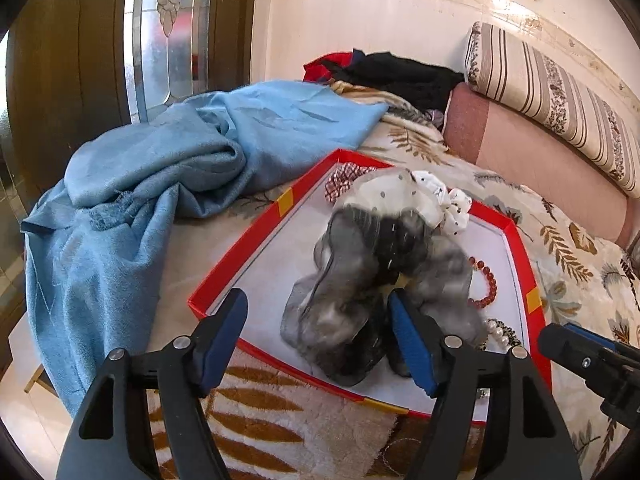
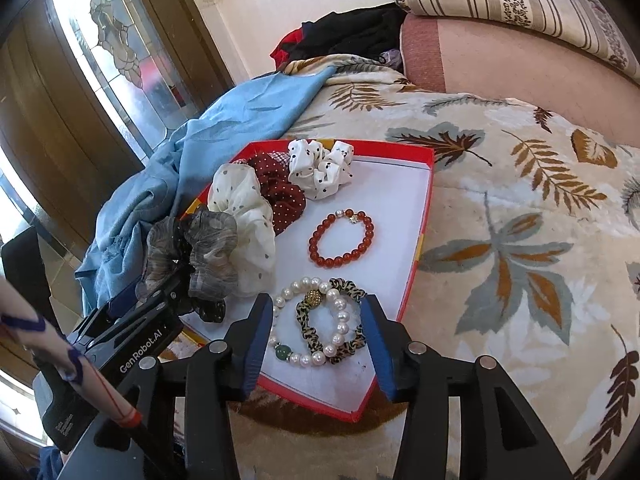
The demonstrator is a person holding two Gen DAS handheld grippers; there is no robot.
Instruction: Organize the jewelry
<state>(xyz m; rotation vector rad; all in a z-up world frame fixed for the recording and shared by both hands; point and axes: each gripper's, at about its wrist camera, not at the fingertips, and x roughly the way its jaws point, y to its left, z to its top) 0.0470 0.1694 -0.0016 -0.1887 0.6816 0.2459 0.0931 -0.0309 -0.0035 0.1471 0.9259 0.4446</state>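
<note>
Red bead bracelet (image 2: 341, 237) fully visible only right-wrist.

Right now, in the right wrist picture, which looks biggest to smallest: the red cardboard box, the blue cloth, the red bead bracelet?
1. Red cardboard box
2. Blue cloth, though it lies farther away and is partly hidden, so unsure
3. Red bead bracelet

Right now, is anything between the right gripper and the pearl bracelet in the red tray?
Nothing visible blocks it. The right gripper stands open with the pearl bracelet directly between its fingers, inside the red tray. A leopard-print scrunchie is looped through the bracelet, so closing would likely catch both together.
</note>
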